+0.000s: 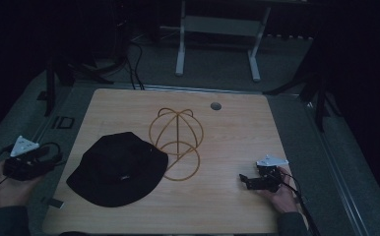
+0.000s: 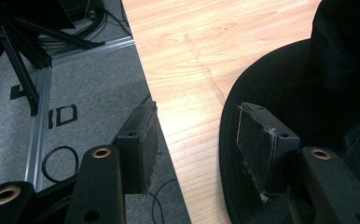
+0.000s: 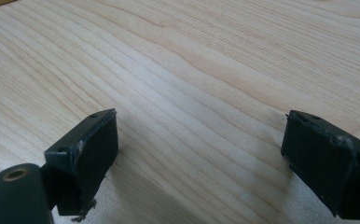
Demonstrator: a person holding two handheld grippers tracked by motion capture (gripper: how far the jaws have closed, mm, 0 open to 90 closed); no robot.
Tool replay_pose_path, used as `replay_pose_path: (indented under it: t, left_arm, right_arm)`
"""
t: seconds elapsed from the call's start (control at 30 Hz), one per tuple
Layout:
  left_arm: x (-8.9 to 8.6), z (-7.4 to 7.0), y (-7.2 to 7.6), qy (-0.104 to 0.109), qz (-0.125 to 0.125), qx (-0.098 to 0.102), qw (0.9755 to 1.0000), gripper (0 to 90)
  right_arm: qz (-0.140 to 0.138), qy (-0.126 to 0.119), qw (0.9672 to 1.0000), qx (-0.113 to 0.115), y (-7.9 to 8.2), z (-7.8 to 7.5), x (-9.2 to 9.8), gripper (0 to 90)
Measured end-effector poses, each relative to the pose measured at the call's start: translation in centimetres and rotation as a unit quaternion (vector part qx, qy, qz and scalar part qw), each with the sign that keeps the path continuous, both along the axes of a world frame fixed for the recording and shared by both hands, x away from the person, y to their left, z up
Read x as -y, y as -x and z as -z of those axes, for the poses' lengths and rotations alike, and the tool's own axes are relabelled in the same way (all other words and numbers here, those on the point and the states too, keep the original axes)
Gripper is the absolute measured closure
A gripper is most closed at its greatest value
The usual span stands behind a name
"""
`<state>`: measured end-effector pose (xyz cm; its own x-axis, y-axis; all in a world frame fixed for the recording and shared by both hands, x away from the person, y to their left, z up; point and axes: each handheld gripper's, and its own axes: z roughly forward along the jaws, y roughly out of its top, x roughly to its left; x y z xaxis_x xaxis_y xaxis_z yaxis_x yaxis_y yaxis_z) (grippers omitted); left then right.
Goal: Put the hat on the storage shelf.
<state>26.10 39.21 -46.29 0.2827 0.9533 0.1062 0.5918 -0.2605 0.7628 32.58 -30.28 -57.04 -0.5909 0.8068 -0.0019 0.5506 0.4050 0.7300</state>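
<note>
A black bucket hat [image 1: 116, 169] lies flat on the front left of the wooden table [image 1: 237, 132]. Just right of it and behind, a gold wire hat frame [image 1: 177, 142] rests on the wood. My left gripper [image 1: 55, 158] is held off the table's left edge, pointing at the hat. Its jaws stand open [image 2: 197, 116]; one is over the floor, the other over the hat's brim [image 2: 262, 88], with nothing between them. My right gripper [image 1: 245, 180] sits low at the table's front right, open [image 3: 204, 123] over bare wood.
A small round grommet [image 1: 216, 106] is set in the table's far edge. White desk legs [image 1: 180, 54] stand on the floor behind. Cables [image 1: 131, 59] and black stand legs [image 1: 50, 83] lie to the left, and another black stand [image 1: 318, 93] to the right.
</note>
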Motion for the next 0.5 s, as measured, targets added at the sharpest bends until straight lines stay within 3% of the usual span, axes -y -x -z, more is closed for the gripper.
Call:
replay_pose_path:
  t: [0.33,0.5]
  left_arm:
    - [0.21,0.28,-0.03,0.006,0.011,-0.019,0.9997,51.0]
    - [0.74,0.29,-0.28,0.008,0.031,-0.035,0.9989,55.2]
  right_arm:
    - [0.000,0.000,1.0000,0.000,0.00,0.00,0.00,10.8]
    - [0.000,0.000,1.0000,0.000,0.00,0.00,0.00,10.8]
